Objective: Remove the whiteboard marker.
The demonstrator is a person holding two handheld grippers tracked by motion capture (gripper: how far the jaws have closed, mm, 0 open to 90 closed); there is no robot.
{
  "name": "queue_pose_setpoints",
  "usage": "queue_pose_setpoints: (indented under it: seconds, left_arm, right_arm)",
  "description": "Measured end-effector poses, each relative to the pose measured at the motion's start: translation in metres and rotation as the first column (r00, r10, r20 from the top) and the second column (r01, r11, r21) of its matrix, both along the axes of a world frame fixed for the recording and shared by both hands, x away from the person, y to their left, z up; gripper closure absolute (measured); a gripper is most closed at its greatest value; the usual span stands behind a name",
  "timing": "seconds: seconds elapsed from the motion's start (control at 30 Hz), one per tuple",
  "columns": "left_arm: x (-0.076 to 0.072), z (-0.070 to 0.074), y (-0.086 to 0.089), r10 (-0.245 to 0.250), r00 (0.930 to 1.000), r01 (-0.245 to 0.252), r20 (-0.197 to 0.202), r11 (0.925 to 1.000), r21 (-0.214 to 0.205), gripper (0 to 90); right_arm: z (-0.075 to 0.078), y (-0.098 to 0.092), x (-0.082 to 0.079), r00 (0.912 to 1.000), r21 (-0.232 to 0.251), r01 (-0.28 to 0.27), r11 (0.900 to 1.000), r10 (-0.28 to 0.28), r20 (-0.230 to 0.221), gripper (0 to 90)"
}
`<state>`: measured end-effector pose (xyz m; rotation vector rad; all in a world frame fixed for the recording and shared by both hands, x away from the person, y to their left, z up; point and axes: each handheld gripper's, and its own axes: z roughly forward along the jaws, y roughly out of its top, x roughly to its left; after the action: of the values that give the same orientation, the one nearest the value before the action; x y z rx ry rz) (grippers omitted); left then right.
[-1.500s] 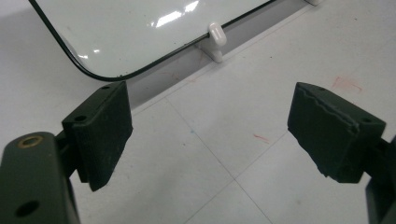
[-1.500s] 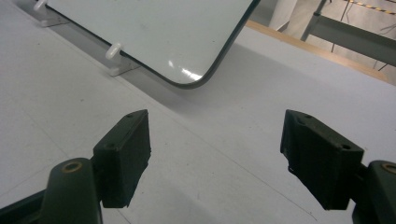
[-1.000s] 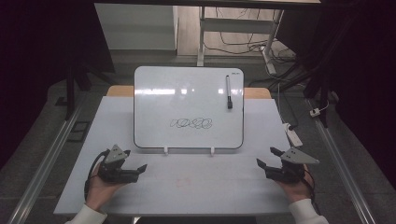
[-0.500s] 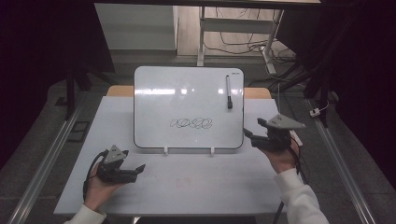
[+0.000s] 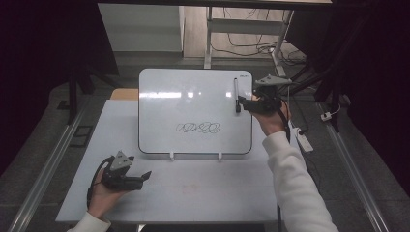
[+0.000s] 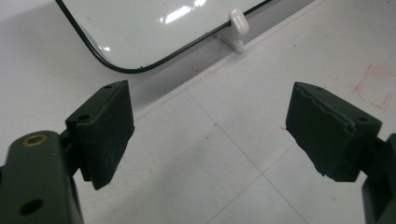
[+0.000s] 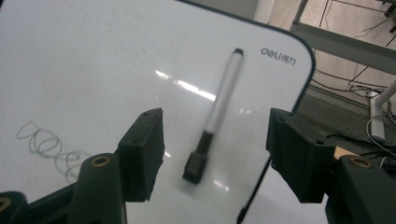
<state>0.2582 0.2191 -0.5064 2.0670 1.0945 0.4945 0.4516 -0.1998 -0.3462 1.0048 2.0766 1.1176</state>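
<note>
Nearest, the left gripper [image 5: 126, 176] rests on the pale grey tabletop [image 5: 203, 188], fingers [image 6: 105, 130] spread wide on nothing. Beyond it leans the glossy white whiteboard [image 5: 193, 104], propped on two small clips and bearing a black scribble [image 5: 198, 128]. Farther right, the slim white marker with a black cap [image 7: 217, 114] clings upright to the board. The right gripper [image 5: 249, 104] flanks its lower end; its fingers [image 7: 142, 149] have just been narrowing but are not yet touching. The marker looks light, stiff and smooth; take the barrel just above the cap.
</note>
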Motion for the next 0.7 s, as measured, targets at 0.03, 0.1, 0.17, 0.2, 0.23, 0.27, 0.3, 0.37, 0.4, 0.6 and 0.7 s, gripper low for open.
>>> queue_pose_setpoints:
  seconds: [0.03, 0.1, 0.17, 0.2, 0.23, 0.27, 0.3, 0.37, 0.4, 0.6, 0.7]
  left_arm:
    - [0.0, 0.0, 0.0, 0.0, 1.0, 0.0, -0.001, 1.0, 0.002, 16.4]
    - [0.0, -0.001, 0.0, 0.0, 1.0, 0.0, -0.003, 1.0, 0.004, 16.4]
    - [0.0, -0.001, 0.001, 0.001, 1.0, -0.001, -0.003, 1.0, 0.004, 16.4]
    - [0.0, -0.001, 0.001, 0.001, 1.0, -0.001, -0.003, 1.0, 0.004, 16.4]
    - [0.0, -0.001, 0.001, 0.002, 1.0, -0.002, -0.002, 1.0, 0.004, 16.4]
    - [0.0, -0.001, 0.001, 0.001, 1.0, -0.001, -0.002, 1.0, 0.003, 16.4]
    - [0.0, -0.002, 0.001, 0.0, 1.0, 0.0, -0.002, 1.0, 0.005, 16.4]
    - [0.0, -0.002, 0.002, 0.0, 1.0, 0.0, -0.003, 1.0, 0.007, 16.4]
    - [0.0, -0.002, 0.002, 0.0, 1.0, 0.0, -0.003, 1.0, 0.006, 16.4]
    - [0.0, -0.004, 0.004, 0.003, 1.0, -0.003, -0.002, 0.9999, 0.016, 16.4]
    - [0.0, -0.005, 0.005, 0.004, 1.0, -0.004, -0.006, 0.9998, 0.017, 16.4]
  right_arm:
    - [0.0, 0.003, 0.005, 1.0, -0.008, 0.004, 1.0, -0.004, 0.001, 38.1]
    - [0.0, 0.01, 0.014, 0.9998, -0.015, 0.017, 0.9998, -0.017, -0.007, 39.4]
    - [-0.001, 0.016, 0.022, 0.9996, -0.027, 0.028, 0.9993, -0.028, -0.005, 40.9]
    - [-0.001, 0.02, 0.025, 0.9994, -0.036, 0.035, 0.9988, -0.035, -0.003, 41.7]
    - [-0.002, 0.024, 0.029, 0.9991, -0.047, 0.041, 0.998, -0.042, -0.001, 42.9]
    - [-0.002, 0.024, 0.029, 0.9991, -0.047, 0.041, 0.998, -0.042, -0.001, 42.9]
    - [-0.004, 0.031, 0.035, 0.9982, -0.071, 0.06, 0.9957, -0.059, 0.008, 46.3]
    - [-0.005, 0.033, 0.037, 0.9977, -0.076, 0.068, 0.9948, -0.067, 0.013, 48.0]
    - [-0.006, 0.036, 0.04, 0.9967, -0.083, 0.081, 0.9933, -0.079, 0.019, 50.0]
    - [-0.013, 0.044, 0.053, 0.9902, -0.102, 0.139, 0.985, -0.137, 0.028, 58.8]
    - [-0.014, 0.047, 0.054, 0.9889, -0.109, 0.147, 0.9831, -0.144, 0.037, 62.6]
